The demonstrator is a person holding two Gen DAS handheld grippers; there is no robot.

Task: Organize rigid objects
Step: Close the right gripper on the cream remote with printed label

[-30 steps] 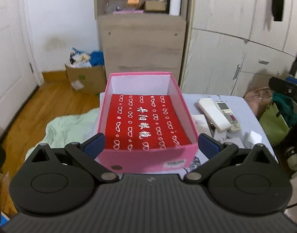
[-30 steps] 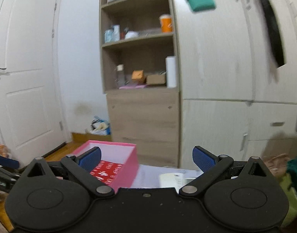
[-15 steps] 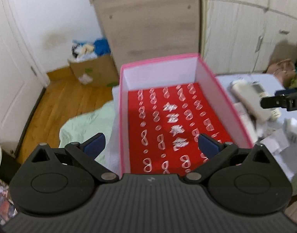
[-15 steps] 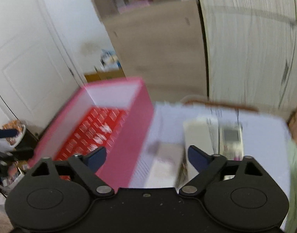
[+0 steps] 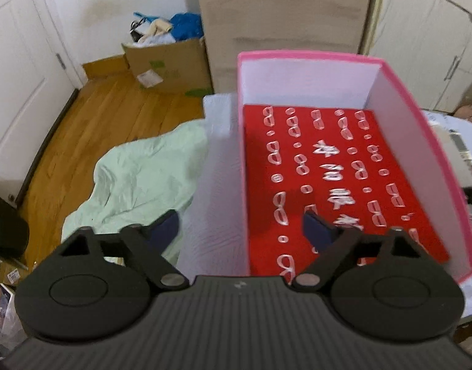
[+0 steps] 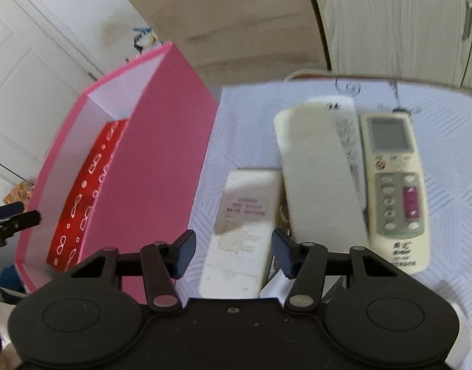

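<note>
Pink-walled and lined in red, the box (image 5: 310, 166) sits on the table (image 6: 445, 141) holding nothing rigid yet, so sorting seems barely begun. Beside it lie a white flat box (image 6: 239, 231), a cream handset (image 6: 316, 172) and a remote control (image 6: 396, 191). The left hand-held gripper (image 5: 239, 231) straddles the box's left wall, agape and empty; the right hand-held gripper (image 6: 233, 249) hangs wide over the flat box, gripping nothing.

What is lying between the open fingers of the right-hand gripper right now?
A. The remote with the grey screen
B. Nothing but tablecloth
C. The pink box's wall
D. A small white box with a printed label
D: in the right wrist view the open right gripper straddles the small white labelled box; the screen remote lies farther right.
</note>
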